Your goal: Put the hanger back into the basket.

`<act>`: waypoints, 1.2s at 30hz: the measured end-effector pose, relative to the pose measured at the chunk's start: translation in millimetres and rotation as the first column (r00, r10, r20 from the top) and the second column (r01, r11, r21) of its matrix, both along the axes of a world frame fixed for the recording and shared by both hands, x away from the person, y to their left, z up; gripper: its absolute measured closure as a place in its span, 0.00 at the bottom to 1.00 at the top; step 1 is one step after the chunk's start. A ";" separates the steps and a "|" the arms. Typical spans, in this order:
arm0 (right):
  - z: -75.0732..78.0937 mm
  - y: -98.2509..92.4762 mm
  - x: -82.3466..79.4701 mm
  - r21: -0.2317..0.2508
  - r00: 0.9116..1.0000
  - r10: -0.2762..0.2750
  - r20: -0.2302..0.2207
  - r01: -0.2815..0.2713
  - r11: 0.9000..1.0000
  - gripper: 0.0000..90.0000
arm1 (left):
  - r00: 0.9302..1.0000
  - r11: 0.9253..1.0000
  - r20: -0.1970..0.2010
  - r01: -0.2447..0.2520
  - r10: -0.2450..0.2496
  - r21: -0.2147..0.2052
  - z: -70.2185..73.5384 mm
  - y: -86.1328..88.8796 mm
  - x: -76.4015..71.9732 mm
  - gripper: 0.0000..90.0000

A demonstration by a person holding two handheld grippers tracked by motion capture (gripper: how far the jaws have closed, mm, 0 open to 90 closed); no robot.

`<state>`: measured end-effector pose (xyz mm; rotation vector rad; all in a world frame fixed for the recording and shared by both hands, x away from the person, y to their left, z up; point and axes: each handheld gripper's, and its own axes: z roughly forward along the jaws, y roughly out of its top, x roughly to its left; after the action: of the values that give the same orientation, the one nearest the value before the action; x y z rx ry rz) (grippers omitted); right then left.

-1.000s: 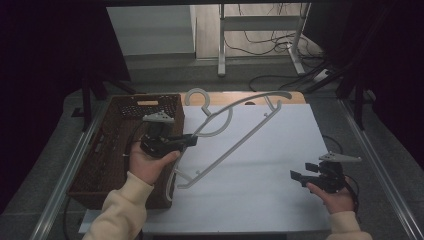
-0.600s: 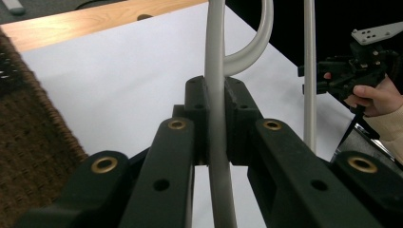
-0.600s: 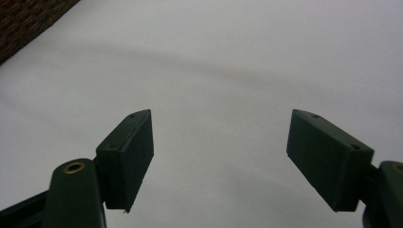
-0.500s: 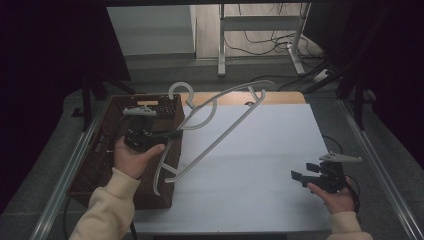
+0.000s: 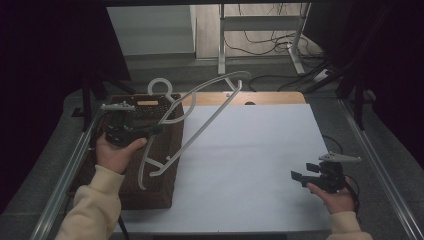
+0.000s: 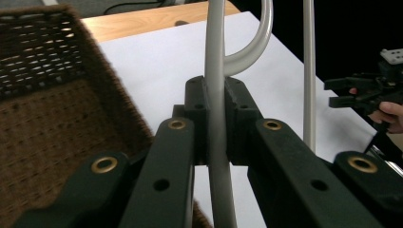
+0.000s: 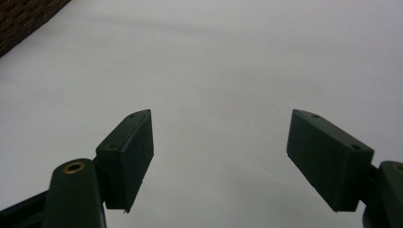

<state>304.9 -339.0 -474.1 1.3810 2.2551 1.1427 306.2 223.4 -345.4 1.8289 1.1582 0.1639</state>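
Observation:
A pale grey plastic clothes hanger (image 5: pixel 205 122) hangs tilted in the air, its hook end (image 5: pixel 161 86) over the brown wicker basket (image 5: pixel 150 200) and its far arm over the white table sheet (image 5: pixel 260 150). My left gripper (image 5: pixel 159 129) is shut on one of its bars above the basket; in the left gripper view the pads (image 6: pixel 197 118) clamp the hanger (image 6: pixel 215 57) between them, with the basket (image 6: pixel 57 95) on the left. My right gripper (image 5: pixel 298 177) rests low at the table's right, open, with nothing between its jaws (image 7: pixel 221 156).
The basket stands along the table's left side. A wooden strip (image 5: pixel 270 98) runs along the back edge. Metal rails (image 5: pixel 65 175) flank the table, and a stand with cables (image 5: pixel 222 45) is behind it. The right gripper (image 6: pixel 342 92) appears far off in the left gripper view.
My left hand has carried the hanger leftward, from over the white sheet to above the basket. The right hand has kept still.

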 end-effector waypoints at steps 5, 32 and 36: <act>0.0 0.4 0.1 -0.002 1.000 0.002 -0.002 -0.002 1.000 0.27 | 1.000 1.000 -0.005 -0.027 0.027 0.001 -2.9 15.0 0.2 0.91; 2.8 7.1 -1.4 -0.001 0.998 0.054 0.034 -0.054 0.999 0.26 | 0.989 0.990 -0.029 -0.142 0.143 0.015 -20.2 85.9 -1.2 0.91; 2.4 8.3 -1.1 -0.006 0.997 0.065 0.038 -0.065 0.998 0.26 | 0.988 0.989 -0.034 -0.150 0.150 0.019 -22.8 95.6 -1.4 0.91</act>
<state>303.8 -330.7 -471.6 1.2818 2.2905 1.1729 304.9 319.0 -368.2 1.7649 1.3237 0.2288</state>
